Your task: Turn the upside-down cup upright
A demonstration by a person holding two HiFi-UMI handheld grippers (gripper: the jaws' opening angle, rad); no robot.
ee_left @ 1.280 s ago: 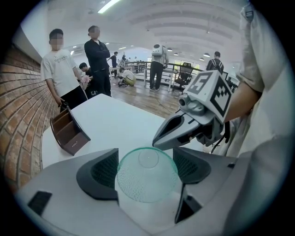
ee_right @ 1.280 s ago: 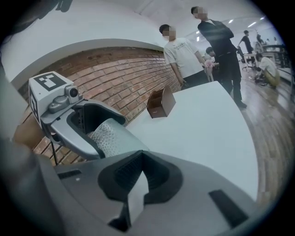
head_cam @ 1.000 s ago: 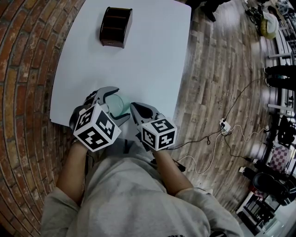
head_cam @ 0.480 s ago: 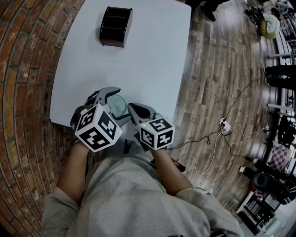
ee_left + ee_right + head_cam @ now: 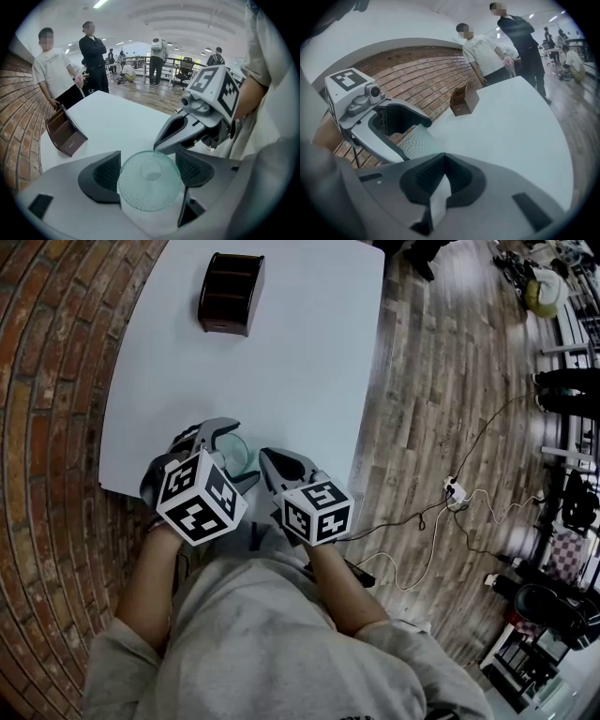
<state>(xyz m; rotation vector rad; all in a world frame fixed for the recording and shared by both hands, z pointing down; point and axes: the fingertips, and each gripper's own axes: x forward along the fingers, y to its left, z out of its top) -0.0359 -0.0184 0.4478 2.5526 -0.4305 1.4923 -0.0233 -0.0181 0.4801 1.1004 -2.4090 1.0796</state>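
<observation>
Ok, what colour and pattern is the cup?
The cup is pale green clear glass, finely dotted; clearest in the left gripper view.

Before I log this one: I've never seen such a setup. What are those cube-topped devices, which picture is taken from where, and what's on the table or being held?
There is no robot here. A person holds a hand-operated two-jaw gripper in each hand, and the patterned cubes are part of the grippers. The head view comes from a camera on the person's head, looking steeply down. The other two views come from cameras riding on each gripper, looking along its jaws. The white table has a brown wooden box at its far end. The left gripper is closed on a textured glass cup near the table's near edge. The right gripper sits beside it, shut and empty.
</observation>
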